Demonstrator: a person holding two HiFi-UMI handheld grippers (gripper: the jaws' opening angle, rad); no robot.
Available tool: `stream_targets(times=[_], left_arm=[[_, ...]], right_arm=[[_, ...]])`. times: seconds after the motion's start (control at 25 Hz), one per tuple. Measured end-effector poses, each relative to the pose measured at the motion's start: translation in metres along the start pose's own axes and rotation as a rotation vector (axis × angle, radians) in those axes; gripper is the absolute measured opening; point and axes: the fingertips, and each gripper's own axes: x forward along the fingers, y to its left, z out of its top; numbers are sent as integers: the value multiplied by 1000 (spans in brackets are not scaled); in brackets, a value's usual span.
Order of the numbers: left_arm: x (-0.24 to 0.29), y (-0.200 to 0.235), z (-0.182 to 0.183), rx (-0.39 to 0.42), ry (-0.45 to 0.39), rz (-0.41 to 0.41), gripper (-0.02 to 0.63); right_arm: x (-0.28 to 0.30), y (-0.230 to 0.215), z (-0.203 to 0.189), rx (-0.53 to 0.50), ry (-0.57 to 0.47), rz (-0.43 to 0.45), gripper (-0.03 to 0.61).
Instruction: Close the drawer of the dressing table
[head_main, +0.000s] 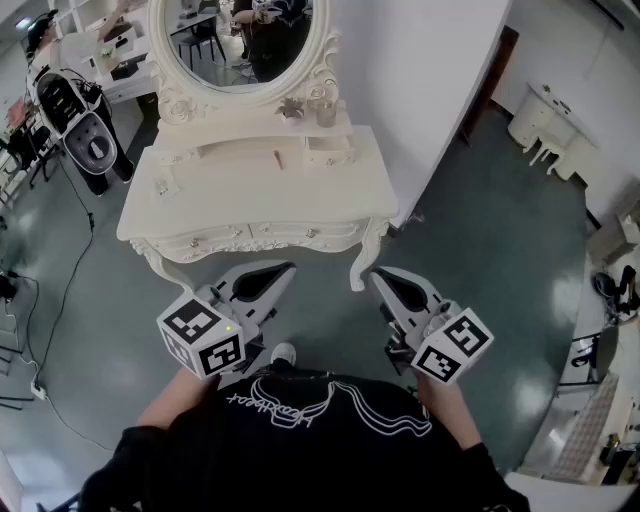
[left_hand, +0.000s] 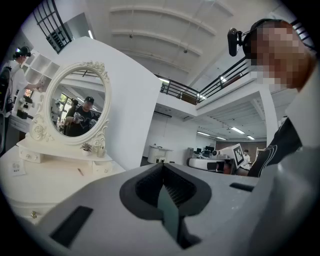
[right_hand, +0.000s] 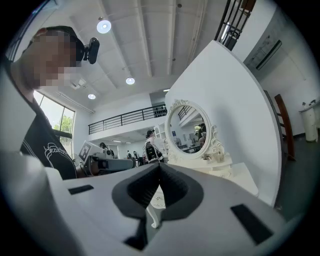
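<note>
Jaws together, left gripper (head_main: 283, 270) and right gripper (head_main: 379, 276) point at dressing table (head_main: 250, 188).

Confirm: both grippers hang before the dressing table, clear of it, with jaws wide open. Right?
No: the left gripper and right gripper have their jaws shut, empty, as both gripper views show. They do hang clear of the dressing table.

The white counter (head_main: 230, 195) stands on the grey floor (head_main: 480, 240), upper centre of the frame. On it are an oval mirror (head_main: 236, 40), a small drawer box (head_main: 328, 150), a glass (head_main: 326, 112) and a brown stick (head_main: 279, 159).
</note>
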Motion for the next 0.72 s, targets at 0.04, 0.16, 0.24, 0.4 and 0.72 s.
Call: stream_targets(times=[0.04,0.16,0.24,0.4,0.72], left_arm=[[0,0,-1,-2,1,3,5],[-1,-2,-4,-9,4,11,5],[-1,-3,-6,-11,7,15,5],[-1,-5,-8,-8,16,21,5],[-1,14,-12,-25,15,51,5]], right_arm=[[-1,0,0,-1,3,0,3],[-2,1,-1,-6,6,-4,3],[-4,0,-1,-12,4,-17,3],[-5,-9,-6,-18,10,-61,57],[5,-22,-9,-49,28,-95,259]])
